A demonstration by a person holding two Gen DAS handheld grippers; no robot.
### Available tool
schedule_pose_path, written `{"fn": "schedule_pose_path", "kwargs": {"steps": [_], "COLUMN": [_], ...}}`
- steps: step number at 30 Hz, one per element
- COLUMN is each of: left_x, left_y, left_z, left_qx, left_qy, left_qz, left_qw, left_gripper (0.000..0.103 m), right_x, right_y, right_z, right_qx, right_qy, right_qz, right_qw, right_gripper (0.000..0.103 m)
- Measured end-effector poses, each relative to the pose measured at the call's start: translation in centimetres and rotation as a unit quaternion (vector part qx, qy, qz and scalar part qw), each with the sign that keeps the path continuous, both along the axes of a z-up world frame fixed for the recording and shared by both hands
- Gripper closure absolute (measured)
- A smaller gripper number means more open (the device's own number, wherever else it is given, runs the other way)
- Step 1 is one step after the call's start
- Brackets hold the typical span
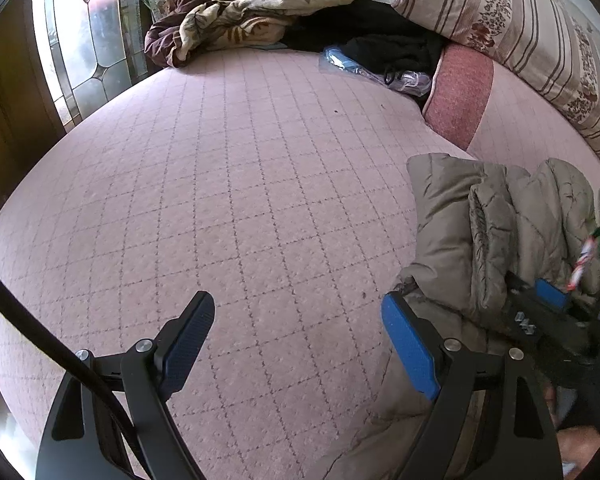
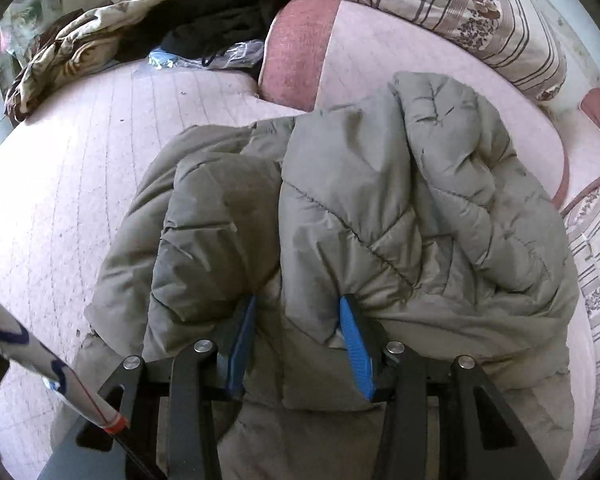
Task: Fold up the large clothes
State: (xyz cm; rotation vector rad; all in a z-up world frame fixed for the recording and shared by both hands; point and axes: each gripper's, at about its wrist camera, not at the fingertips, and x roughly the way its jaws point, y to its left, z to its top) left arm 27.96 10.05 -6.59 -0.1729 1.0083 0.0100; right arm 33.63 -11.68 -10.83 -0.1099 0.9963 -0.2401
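Blue pads of the right gripper (image 2: 298,312) sit at the bottom of the right wrist view, clenched on a thick fold of the grey-brown quilted jacket (image 2: 380,200), fabric bunching between them and puckering at each pad. That jacket fills the middle and right of this frame, heaped in puffy folds on the pink checked bedcover (image 2: 60,200), one layer doubled over another.

Over in the left wrist view, the left gripper (image 1: 298,316) hangs at the bottom of the frame with jaws spread wide and released, nothing between them but bare bedcover (image 1: 240,180). Its right finger lies just beside the jacket's edge (image 1: 452,216), which sits at the lower right of this frame, and the right gripper's black body shows at the far right edge, on top of the padding.

Further out, at the top of both frames: a crumpled brown-and-cream blanket (image 1: 240,20), dark clothing (image 1: 380,36), a clear plastic bag (image 1: 352,62), a pink cushion (image 2: 296,48) and a striped flowered pillow (image 1: 500,24).
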Motion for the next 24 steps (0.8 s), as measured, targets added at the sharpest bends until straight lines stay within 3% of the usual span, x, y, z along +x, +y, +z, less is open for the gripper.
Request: {"fn": "schedule_pose_path", "kwargs": {"steps": [5,9,12,14,15,19,24], "left_x": [-0.2,-0.6,-0.6,-0.6,-0.5,-0.6,-1.7], "left_y": [-0.1,-0.5,-1.0,-1.2,-1.4,-1.6,-2.0], "left_z": [0.1,0.3,0.1,0.0,-0.1,-0.4,-0.8], "left_qx": [-0.001,0.008,0.012,0.015,0.019,0.023,0.024], "left_qy": [-0.001,-0.011,-0.007,-0.007,-0.008,-0.004,0.0], "left_qz": [-0.003,-0.003,-0.01,-0.014,-0.018,-0.024,-0.037], "left_qw": [1.0,0.9999,0.9998,0.9998,0.9996,0.9994,0.999], "left_gripper": [0.018,0.018,0.018,0.018,0.018,0.018,0.018], "right_x": [-3.0,-5.9,-6.1,-5.5,-5.8,-8.6,-14.9], "right_y": [-2.6,-7.6,-12.3,-15.1,-15.9,-16.3,-17.5], "right_z": [3.6,5.7,4.4,1.3,0.9,2.9,5.1], "right_qx": [0.023,0.002,-0.006,0.012,0.019,0.045,0.024], "right_qy": [-0.036,-0.07,-0.047,0.018,0.028,-0.007,-0.005], "right_qz": [0.007,-0.05,-0.113,-0.142,-0.145,-0.136,-0.111], "right_qw": [0.999,0.996,0.992,0.99,0.989,0.99,0.994], "right_gripper": [0.055,0.053,0.051,0.049,0.049,0.047,0.042]}}
